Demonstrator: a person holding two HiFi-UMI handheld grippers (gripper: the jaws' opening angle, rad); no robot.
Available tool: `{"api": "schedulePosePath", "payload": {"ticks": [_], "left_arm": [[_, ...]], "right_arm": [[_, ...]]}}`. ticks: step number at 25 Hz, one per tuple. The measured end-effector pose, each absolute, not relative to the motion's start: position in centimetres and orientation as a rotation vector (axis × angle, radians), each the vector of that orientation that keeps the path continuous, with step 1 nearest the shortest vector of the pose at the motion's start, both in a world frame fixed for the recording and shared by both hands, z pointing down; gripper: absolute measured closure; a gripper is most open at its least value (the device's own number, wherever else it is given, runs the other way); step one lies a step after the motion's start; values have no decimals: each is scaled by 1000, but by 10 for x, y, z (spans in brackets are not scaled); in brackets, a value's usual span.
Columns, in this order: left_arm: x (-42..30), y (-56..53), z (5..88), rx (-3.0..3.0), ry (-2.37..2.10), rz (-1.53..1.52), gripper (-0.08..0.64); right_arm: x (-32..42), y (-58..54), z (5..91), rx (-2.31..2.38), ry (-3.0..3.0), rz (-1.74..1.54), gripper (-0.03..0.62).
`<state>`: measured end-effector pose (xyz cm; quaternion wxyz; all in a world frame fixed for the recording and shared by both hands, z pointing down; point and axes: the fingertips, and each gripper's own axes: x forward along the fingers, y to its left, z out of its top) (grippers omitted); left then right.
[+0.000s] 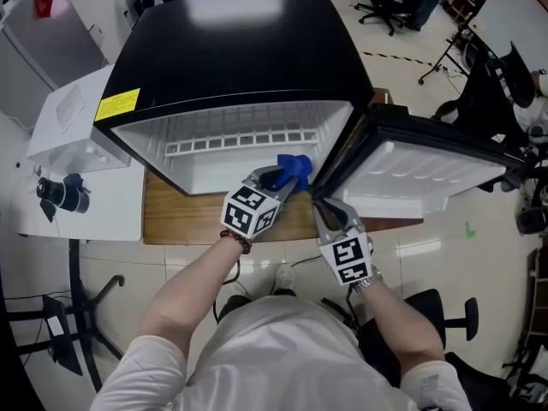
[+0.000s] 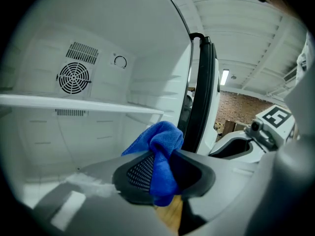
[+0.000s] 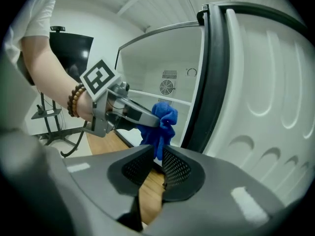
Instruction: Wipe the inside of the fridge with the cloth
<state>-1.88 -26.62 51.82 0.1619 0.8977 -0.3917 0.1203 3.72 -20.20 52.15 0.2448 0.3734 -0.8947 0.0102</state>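
Observation:
The black fridge (image 1: 240, 58) stands open on a wooden board (image 1: 184, 217), its door (image 1: 428, 174) swung out to the right. My left gripper (image 1: 287, 178) is at the lower right of the opening, shut on a blue cloth (image 1: 297, 168) that bunches up above its jaws. In the left gripper view the cloth (image 2: 160, 146) is pinched between the pads, with the white interior, a shelf (image 2: 74, 102) and a fan vent (image 2: 74, 77) behind. My right gripper (image 3: 156, 166) sits just below the hanging cloth (image 3: 160, 124), jaws slightly apart and holding nothing.
A white box (image 1: 77, 127) and a small black device (image 1: 60, 193) lie on the table left of the fridge. Office chairs (image 1: 390, 2) and a stand (image 1: 445, 58) are behind and to the right. A chair base (image 1: 445, 315) is beside my right arm.

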Motion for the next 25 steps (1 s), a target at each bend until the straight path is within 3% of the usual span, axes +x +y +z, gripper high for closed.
{"api": "schedulePosePath", "payload": {"ticks": [7, 25], "left_arm": [[-8, -287, 536, 2516, -1176, 330, 465], [2, -329, 553, 2456, -1317, 337, 465]], "right_arm": [[41, -191, 503, 987, -2540, -3, 589], [23, -184, 494, 694, -2617, -157, 589]]}}
